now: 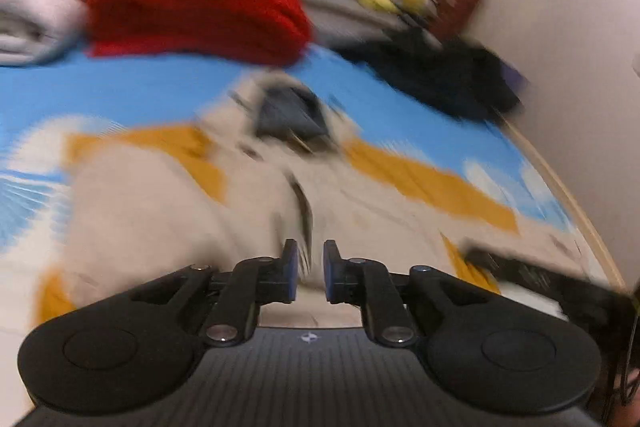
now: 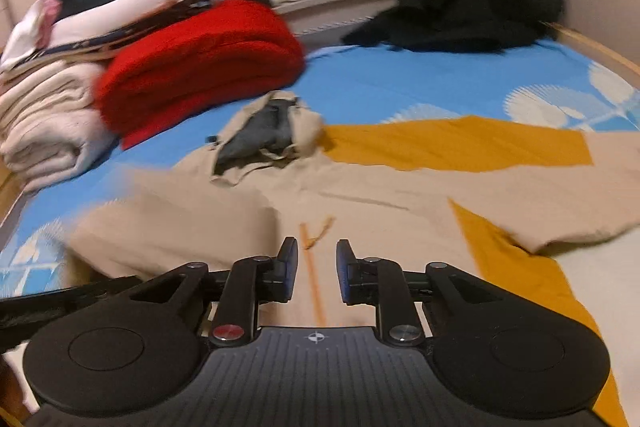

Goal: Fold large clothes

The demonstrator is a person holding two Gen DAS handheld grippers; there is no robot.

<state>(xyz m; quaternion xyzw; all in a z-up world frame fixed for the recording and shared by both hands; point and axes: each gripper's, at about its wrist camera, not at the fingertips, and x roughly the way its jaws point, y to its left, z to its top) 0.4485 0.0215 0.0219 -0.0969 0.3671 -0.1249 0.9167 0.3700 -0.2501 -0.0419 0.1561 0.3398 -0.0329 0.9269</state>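
Jacket (image 2: 360,183) lies on bed (image 2: 400,83), before folded blanket (image 2: 200,63).

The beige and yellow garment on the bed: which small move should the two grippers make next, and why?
Probably lower both grippers onto the beige and yellow garment and pinch its near edge. The left gripper and right gripper are open and hold nothing, and the garment lies spread flat on the blue sheet, not yet folded.

Beyond the fingers, a beige garment (image 2: 380,187) with mustard-orange panels (grey-blue lining at its collar) on a bright blue bedsheet (image 2: 400,87) printed with white fans; a red blanket (image 2: 200,63) beyond them, to the left.
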